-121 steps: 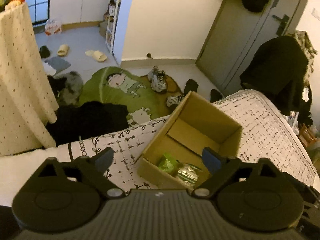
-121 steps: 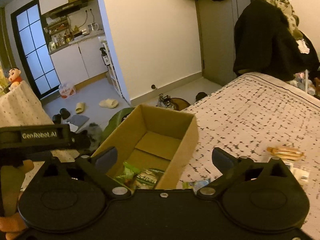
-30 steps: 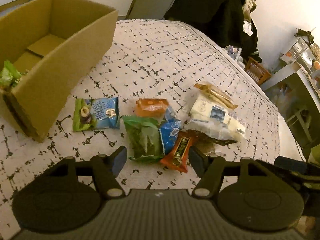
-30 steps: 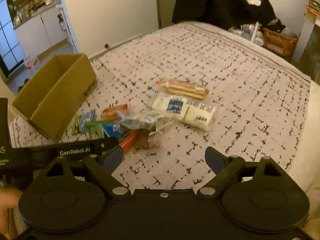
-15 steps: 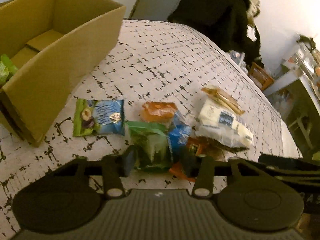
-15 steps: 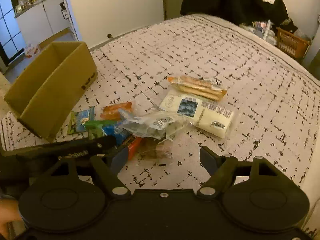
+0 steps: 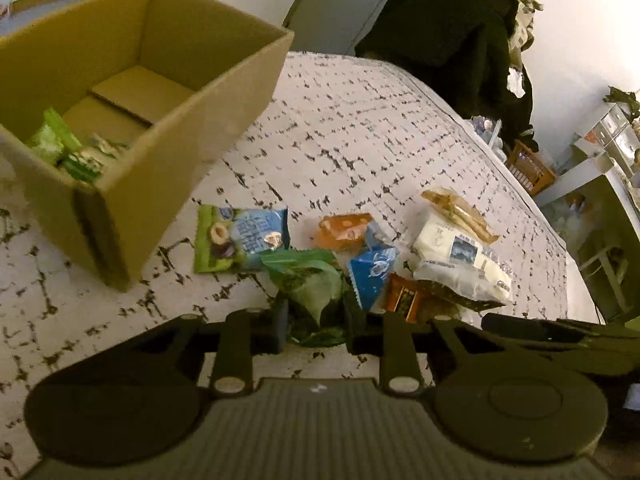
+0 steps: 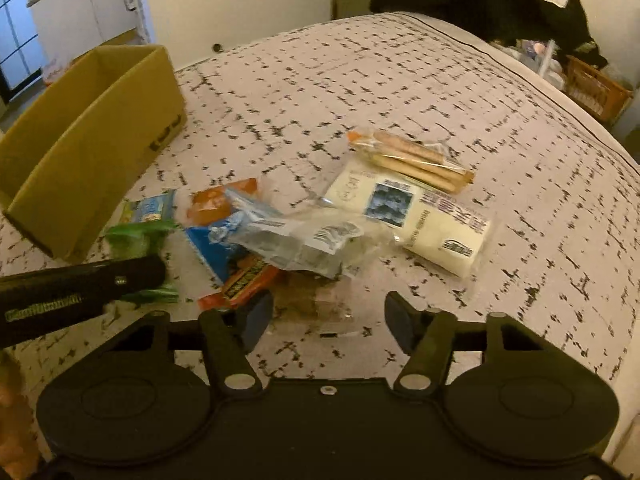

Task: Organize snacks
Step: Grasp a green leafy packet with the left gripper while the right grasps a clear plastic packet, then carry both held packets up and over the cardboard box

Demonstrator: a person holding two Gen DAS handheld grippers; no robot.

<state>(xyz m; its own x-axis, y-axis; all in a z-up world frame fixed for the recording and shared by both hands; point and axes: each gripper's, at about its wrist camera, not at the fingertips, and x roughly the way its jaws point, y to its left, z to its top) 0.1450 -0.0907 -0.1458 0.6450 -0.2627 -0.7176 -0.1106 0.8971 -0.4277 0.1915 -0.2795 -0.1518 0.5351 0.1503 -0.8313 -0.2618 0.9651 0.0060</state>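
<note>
Green packets inside the cardboard box show only leftward, whose closing jaws pinch a green pouch.

cardboard box cut off at left edge, green packet partly behind jaws

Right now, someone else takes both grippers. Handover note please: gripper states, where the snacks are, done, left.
Left gripper: jaws closing on the green snack packet, pads pinching it on the bedspread.
Right gripper: open, jaws closing around the clear wrapped brown snack, not gripped yet.
Cardboard box: to the left of the pile, a few green packets already inside.
Left: about eight packets beside the box, including blue-green, orange, blue, white pack, breadsticks.
</note>
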